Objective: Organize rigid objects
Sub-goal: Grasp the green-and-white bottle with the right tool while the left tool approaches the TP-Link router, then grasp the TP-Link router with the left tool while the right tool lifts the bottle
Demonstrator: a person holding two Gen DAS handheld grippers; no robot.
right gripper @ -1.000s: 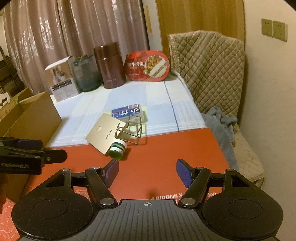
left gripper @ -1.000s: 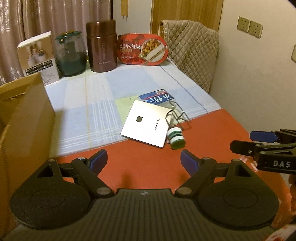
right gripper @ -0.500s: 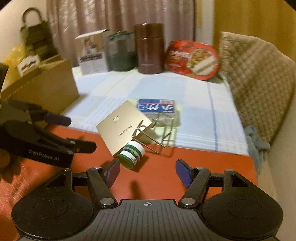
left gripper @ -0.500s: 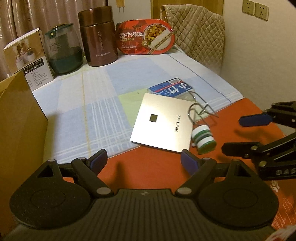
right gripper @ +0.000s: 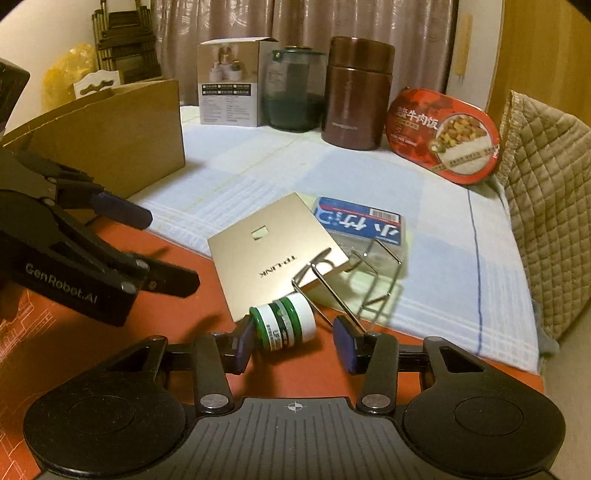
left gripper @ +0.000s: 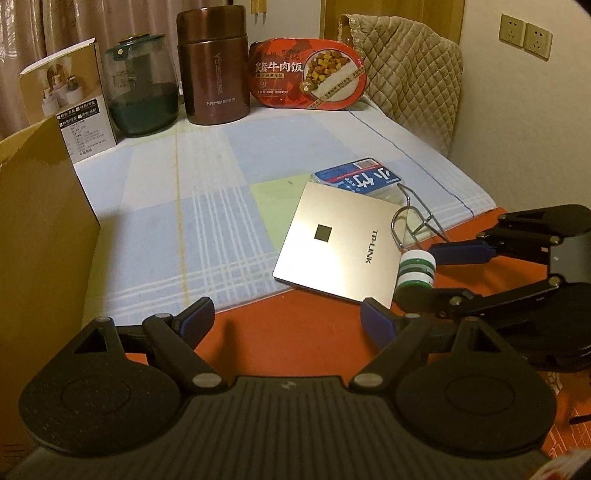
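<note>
The TP-LINK panel [left gripper: 332, 240] lies on the counter [left gripper: 288, 332], partly over the tablecloth [left gripper: 177, 206]. A small jar [left gripper: 415, 273] lies at its right edge, the wire rack [left gripper: 417, 225] just behind. The cardboard box [left gripper: 40, 229] stands at the left.

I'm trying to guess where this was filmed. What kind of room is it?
Probably a room in someone's home, maybe a dining corner. There are curtains at the back, a padded chair pushed against a table with a checked cloth, and a food flask beside a boxed rice meal.
</note>
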